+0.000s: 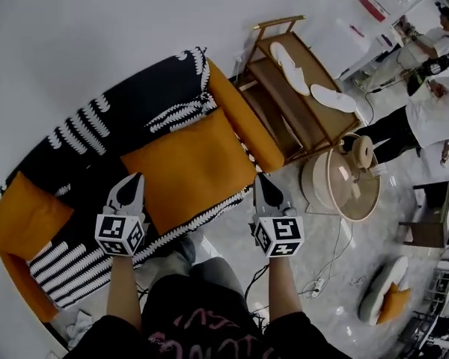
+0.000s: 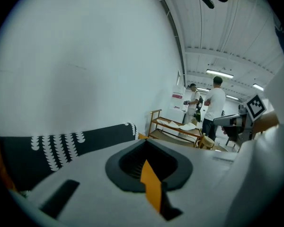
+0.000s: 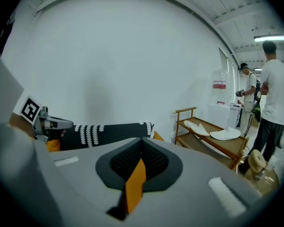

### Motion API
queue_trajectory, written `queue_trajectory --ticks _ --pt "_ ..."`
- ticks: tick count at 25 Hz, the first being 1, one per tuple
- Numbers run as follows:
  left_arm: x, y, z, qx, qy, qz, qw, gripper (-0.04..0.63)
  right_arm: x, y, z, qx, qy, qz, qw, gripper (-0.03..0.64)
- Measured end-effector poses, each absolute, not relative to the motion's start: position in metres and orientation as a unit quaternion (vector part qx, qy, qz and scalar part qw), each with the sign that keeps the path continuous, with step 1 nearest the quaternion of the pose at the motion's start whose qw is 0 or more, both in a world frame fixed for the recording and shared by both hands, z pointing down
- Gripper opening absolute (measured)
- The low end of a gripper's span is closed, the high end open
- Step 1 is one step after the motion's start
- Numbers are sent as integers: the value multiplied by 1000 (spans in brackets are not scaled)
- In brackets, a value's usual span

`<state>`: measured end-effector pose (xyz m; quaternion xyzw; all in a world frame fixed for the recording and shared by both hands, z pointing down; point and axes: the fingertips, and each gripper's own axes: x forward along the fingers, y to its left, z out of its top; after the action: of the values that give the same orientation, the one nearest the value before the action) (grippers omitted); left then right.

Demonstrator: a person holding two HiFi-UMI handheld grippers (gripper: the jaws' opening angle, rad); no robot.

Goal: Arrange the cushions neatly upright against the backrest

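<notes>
Orange cushion (image 1: 187, 167): seemingly whole, head-view only.

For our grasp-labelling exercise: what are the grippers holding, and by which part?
The large orange cushion: the left gripper pinches its left edge, the right gripper its right corner.

Between left gripper (image 1: 136, 176) and right gripper (image 1: 260, 176), the square orange cushion (image 1: 187, 167) is soft matt cloth. Right of the right gripper, the brown shelf rack (image 1: 318, 118) is smooth wood.
</notes>
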<state>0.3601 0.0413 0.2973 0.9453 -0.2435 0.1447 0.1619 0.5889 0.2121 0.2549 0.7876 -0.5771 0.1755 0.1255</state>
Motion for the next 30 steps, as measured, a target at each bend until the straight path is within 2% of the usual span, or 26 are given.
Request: queue_trajectory --ticks 10,14,21,24,30 --pt "324 23 349 897 -352 182 196 0 620 141 317 719 -640 210 172 8" --pt "319 22 375 871 -400 211 195 0 639 119 345 690 -667 232 156 8" --pt "321 28 413 823 -469 243 208 5 670 97 412 638 -695 281 174 26" --pt "324 35 431 811 -477 254 222 40 675 95 435 618 -701 294 198 53" --pt "328 38 476 799 -472 280 244 115 684 92 486 601 -690 325 238 153"
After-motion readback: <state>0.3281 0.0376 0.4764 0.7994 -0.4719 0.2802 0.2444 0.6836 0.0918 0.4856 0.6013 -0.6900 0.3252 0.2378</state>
